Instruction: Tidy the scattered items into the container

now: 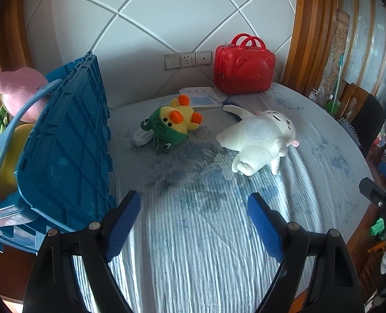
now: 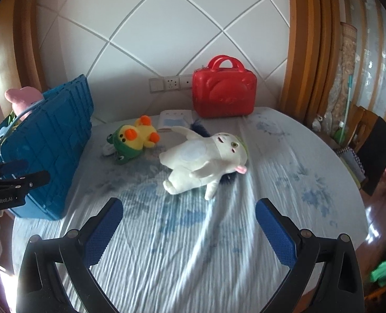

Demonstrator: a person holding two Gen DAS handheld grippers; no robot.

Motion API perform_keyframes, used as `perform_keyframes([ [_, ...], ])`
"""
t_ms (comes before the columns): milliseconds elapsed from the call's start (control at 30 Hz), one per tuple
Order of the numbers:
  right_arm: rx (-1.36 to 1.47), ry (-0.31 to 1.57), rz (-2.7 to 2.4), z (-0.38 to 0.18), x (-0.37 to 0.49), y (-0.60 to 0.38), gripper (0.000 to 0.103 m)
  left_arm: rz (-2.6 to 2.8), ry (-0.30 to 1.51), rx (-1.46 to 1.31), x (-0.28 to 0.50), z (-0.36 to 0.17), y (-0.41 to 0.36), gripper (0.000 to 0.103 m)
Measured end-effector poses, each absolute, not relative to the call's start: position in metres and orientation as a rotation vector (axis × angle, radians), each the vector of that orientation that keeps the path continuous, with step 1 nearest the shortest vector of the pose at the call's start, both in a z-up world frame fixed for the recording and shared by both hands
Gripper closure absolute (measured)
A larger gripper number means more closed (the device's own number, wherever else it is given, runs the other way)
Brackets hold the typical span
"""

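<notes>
Blue crate (image 1: 62, 140) at tablecloth (image 1: 193, 234) edge, toys apart

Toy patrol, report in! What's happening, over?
Both hand-held grippers, left and right, open, empty. White plush and duck plush loose on bed. Blue crate left. Path clear.

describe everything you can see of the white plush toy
The white plush toy is soft and fuzzy, with a paler oval belly patch, stubby limbs, small dark face markings and a pink bit at one side. It lies on its back on the striped bedsheet, near a dark tuft, apart from both open grippers.
</notes>
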State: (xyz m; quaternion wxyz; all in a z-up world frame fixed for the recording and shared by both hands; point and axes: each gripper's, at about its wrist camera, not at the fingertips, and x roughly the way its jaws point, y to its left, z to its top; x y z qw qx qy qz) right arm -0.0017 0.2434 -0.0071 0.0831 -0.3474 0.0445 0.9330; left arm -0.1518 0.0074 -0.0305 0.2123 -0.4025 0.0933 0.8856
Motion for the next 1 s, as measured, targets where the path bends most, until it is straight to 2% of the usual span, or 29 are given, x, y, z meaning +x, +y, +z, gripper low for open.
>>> perform_keyframes([
  [267, -1.078, 0.104, 2.805, -0.011, -0.022, 0.281, 0.0, 2.491, 0.221, -1.151, -0.155, -0.036, 0.046, 0.019],
  [600, -1.147, -0.01, 2.914, -0.012, -0.042, 0.373, 0.0, 2.62, 0.05, -1.251, -0.141, -0.044, 0.113, 0.019],
  [1000, -1.244, 0.049, 2.926, -0.035, -0.071, 0.434, 0.0, 2.648, 0.136, -1.401, -0.157, -0.072, 0.147, 0.019],
])
